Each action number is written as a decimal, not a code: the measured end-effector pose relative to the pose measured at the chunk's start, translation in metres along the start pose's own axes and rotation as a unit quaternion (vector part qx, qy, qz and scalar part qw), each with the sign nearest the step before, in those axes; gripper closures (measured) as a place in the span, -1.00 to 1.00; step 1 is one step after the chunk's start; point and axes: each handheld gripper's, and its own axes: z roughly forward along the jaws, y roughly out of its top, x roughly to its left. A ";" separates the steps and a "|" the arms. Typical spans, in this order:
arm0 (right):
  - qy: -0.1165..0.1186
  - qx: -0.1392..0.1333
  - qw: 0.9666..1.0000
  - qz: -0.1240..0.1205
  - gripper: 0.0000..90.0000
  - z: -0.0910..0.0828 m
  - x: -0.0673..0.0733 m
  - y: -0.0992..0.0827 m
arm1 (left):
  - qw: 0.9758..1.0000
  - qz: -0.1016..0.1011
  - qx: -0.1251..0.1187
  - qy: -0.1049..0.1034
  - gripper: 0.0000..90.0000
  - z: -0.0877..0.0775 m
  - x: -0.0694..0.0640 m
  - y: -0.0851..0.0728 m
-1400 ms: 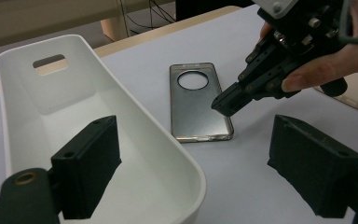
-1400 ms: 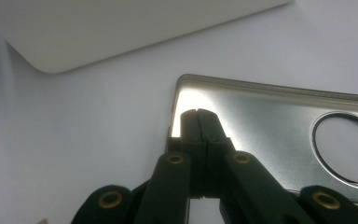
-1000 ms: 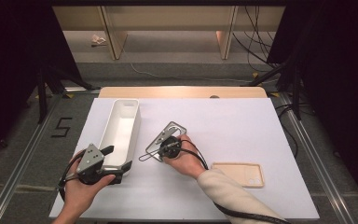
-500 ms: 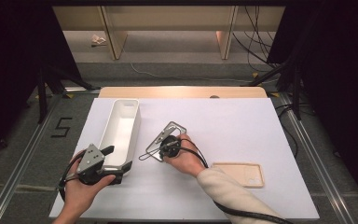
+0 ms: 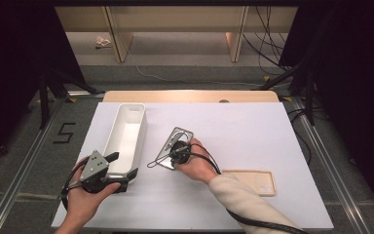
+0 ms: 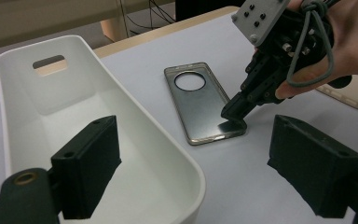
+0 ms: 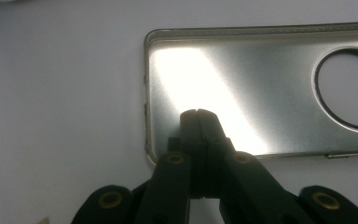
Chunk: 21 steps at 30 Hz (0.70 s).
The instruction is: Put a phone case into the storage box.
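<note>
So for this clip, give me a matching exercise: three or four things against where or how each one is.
1 white bin
2 grey phone case
3 beige phone case
4 right gripper

a jaws shut, tips over a case corner
b near the table's right front
c left gripper's open jaws straddle its near wall
d flat, round cutout

Pairs: 1-c, 2-d, 3-b, 4-a

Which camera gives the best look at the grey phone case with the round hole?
The left gripper view: the whole grey phone case lies in sight, hole included. The right gripper view shows it close but cropped. In the high view it is small and partly covered.
</note>
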 end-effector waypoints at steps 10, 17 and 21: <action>-0.002 0.010 1.000 0.007 1.00 -0.010 -0.004 -0.013 | 1.000 0.002 0.001 0.000 -0.65 0.001 -0.001 0.000; -0.003 0.013 1.000 0.010 1.00 -0.015 -0.007 -0.022 | 1.000 0.001 0.002 0.000 -0.65 0.001 -0.001 0.000; -0.004 0.015 1.000 0.012 1.00 -0.017 -0.009 -0.024 | 1.000 0.003 0.003 -0.001 -0.65 0.001 -0.001 0.000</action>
